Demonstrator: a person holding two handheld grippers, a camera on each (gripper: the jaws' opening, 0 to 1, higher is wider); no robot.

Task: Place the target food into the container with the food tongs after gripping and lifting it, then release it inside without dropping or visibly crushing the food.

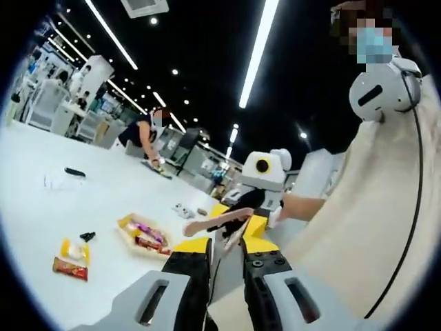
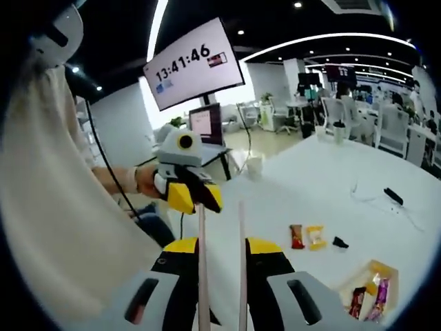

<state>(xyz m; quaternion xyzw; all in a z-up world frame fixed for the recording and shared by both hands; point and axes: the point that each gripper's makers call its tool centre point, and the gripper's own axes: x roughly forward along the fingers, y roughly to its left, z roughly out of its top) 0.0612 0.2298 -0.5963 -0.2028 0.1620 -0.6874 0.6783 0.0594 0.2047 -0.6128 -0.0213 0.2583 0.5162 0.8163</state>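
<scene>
My right gripper (image 2: pixel 222 245) is shut on pale food tongs (image 2: pixel 202 234), whose two arms rise straight up between its jaws. In the left gripper view the right gripper (image 1: pixel 238 217) hangs over the table edge, with the tongs (image 1: pixel 213 224) pointing left. My left gripper (image 1: pixel 226 245) holds a narrow gap with nothing in it; it also appears held up in the air as the left gripper (image 2: pixel 195 196). A shallow yellow tray (image 1: pixel 127 222) (image 2: pixel 375 267) holding several snack packets lies on the white table. A red packet (image 1: pixel 70 269) (image 2: pixel 296 236) and a yellow packet (image 1: pixel 74 249) (image 2: pixel 315 236) lie loose beside it.
A small black item (image 1: pixel 87 236) (image 2: pixel 340 242) lies by the loose packets, and a black bar (image 1: pixel 74 172) (image 2: pixel 393 196) farther out. The person's beige sleeve (image 1: pixel 386 227) is close on one side. A clock monitor (image 2: pixel 193 63) and white cup (image 2: pixel 253 165) stand beyond the table.
</scene>
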